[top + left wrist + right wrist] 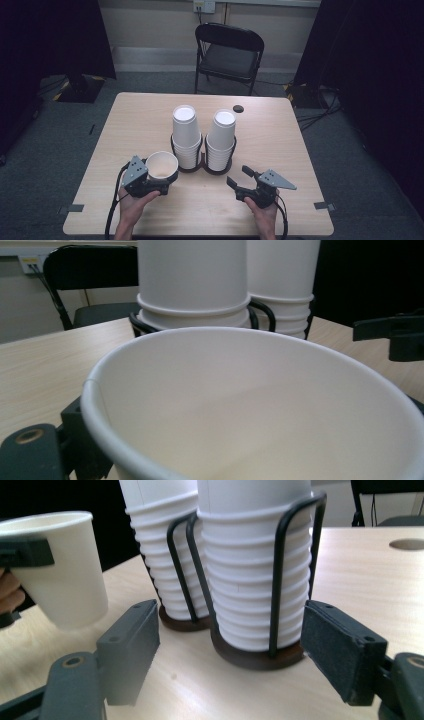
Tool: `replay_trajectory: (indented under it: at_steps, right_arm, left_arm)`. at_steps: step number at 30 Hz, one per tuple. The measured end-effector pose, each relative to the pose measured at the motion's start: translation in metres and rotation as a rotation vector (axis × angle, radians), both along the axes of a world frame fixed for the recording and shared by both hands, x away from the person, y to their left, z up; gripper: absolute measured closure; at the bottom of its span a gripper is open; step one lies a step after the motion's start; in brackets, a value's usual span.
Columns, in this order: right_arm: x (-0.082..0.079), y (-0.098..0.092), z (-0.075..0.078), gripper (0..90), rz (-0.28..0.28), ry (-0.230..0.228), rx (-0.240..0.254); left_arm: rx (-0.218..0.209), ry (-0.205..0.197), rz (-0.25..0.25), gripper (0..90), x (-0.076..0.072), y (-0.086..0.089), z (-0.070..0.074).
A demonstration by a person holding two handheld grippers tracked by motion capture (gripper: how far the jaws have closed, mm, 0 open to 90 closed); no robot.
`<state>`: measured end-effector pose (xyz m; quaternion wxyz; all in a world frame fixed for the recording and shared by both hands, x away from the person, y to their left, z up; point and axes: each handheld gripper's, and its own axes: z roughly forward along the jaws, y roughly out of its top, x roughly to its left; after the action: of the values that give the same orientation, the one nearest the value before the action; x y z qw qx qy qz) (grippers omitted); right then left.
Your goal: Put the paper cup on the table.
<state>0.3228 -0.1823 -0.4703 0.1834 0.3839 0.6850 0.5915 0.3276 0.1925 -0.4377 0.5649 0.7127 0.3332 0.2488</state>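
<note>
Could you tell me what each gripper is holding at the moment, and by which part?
The left gripper holds a single paper cup upright by its side wall near the rim. The right gripper stands open and holds nothing.

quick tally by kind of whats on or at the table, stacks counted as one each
cup stacks: 2, left stack and right stack
wire holder: 1
loose cup: 1, in the left claw
claws: 2, right claw open with nothing in it
chair: 1
total: 7
</note>
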Motion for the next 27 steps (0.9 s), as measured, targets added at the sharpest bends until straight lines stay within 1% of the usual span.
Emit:
replay_trajectory:
  at_steps: [1,3,6,8,9,11,12,13,14,16,17,18,19,22,23,24,27]
  right_arm:
    - [0.0,0.0,-0.001,19.6,0.004,-0.001,-0.01]
    - [-0.001,-0.001,-0.004,19.0,-0.002,0.004,-0.028]
    - [-0.003,-0.004,-0.008,19.0,-0.013,0.0,-0.027]
    - [-0.003,-0.006,-0.01,19.0,-0.024,-0.002,-0.038]
    - [-0.003,-0.006,-0.011,19.0,-0.023,0.001,-0.042]
    - [-0.005,-0.008,-0.012,18.9,-0.006,0.0,-0.039]
    - [-0.005,-0.009,-0.013,19.0,-0.013,-0.005,-0.043]
    - [-0.005,-0.009,-0.013,19.0,-0.013,-0.005,-0.043]
    - [-0.005,-0.011,-0.015,19.0,-0.026,-0.016,-0.042]
    - [-0.005,-0.011,-0.017,18.9,-0.046,-0.026,-0.044]
    - [-0.005,-0.011,-0.017,18.9,-0.046,-0.026,-0.044]
    - [-0.005,-0.012,-0.018,18.8,-0.057,-0.024,-0.048]
    - [-0.005,-0.012,-0.018,18.8,-0.06,-0.028,-0.047]
    - [-0.005,-0.013,-0.02,18.8,-0.064,-0.031,-0.041]
    - [-0.005,-0.012,-0.02,18.8,-0.059,-0.032,-0.034]
    - [-0.004,-0.011,-0.021,18.6,-0.053,-0.031,-0.029]
    - [-0.003,-0.007,-0.022,18.0,-0.041,-0.029,-0.04]
  left_arm:
    - [0.001,0.0,0.002,9.4,0.001,0.002,0.0]
    - [0.003,-0.002,0.015,9.4,0.003,0.005,0.001]
    - [-0.01,-0.001,0.039,9.4,0.007,0.011,0.002]
    - [-0.023,0.005,0.051,9.3,0.011,0.014,0.003]
    - [-0.012,0.005,0.064,9.3,0.013,0.016,0.004]
    - [-0.006,0.007,0.066,9.1,0.014,0.016,0.004]
    - [0.003,0.008,0.056,9.0,0.016,0.019,0.006]
    - [0.001,0.007,0.064,9.0,0.017,0.02,0.007]
    - [-0.005,0.004,0.08,9.0,0.019,0.022,0.009]
    - [-0.011,0.0,0.091,9.0,0.022,0.026,0.012]
    - [-0.011,0.0,0.091,9.1,0.022,0.026,0.012]
    - [-0.013,-0.003,0.097,9.0,0.024,0.028,0.013]
    - [-0.018,-0.006,0.113,9.0,0.027,0.03,0.014]
    - [-0.022,-0.002,0.131,9.0,0.034,0.034,0.013]
    - [-0.023,0.003,0.138,9.0,0.037,0.035,0.012]
    - [-0.023,0.003,0.138,8.9,0.037,0.035,0.012]
    - [-0.017,0.022,0.164,8.8,0.048,0.037,0.008]
